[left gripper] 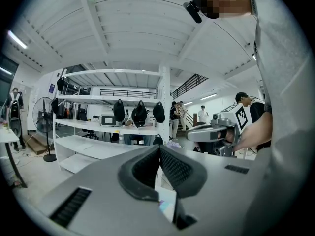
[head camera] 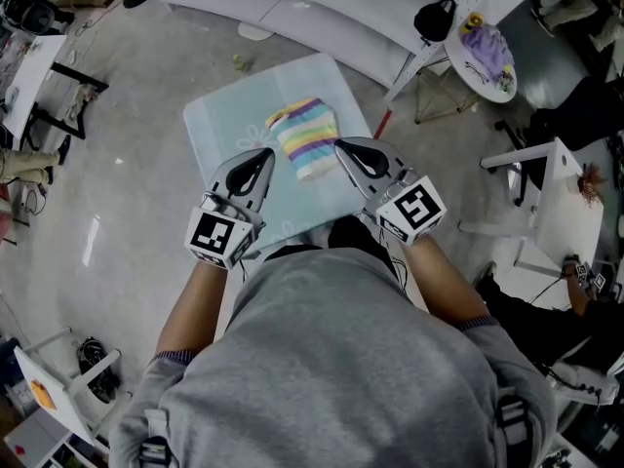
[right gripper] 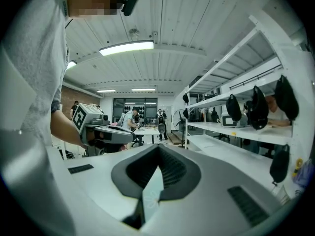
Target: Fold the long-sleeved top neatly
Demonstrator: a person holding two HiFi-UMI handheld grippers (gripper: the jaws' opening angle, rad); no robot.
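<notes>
The long-sleeved top (head camera: 304, 136), striped in pastel yellow, green, purple and white, lies folded into a small bundle on the pale blue-green table (head camera: 224, 125). My left gripper (head camera: 265, 154) is held just left of the bundle, jaws shut with nothing between them. Just right of the bundle, my right gripper (head camera: 340, 146) is shut and empty too. Both point level, away from the person. In the left gripper view the shut jaws meet at the left gripper (left gripper: 158, 149), with the right gripper (left gripper: 211, 132) beside it. The right gripper view shows its own shut right gripper (right gripper: 157, 150) and the left gripper (right gripper: 106, 132).
White curved desks run along the back. A round table (head camera: 485, 57) with purple things stands at the back right, and a white table (head camera: 556, 198) at the right. White shelving (left gripper: 113, 127) with dark bags, a floor fan (left gripper: 45, 122) and several people stand further off.
</notes>
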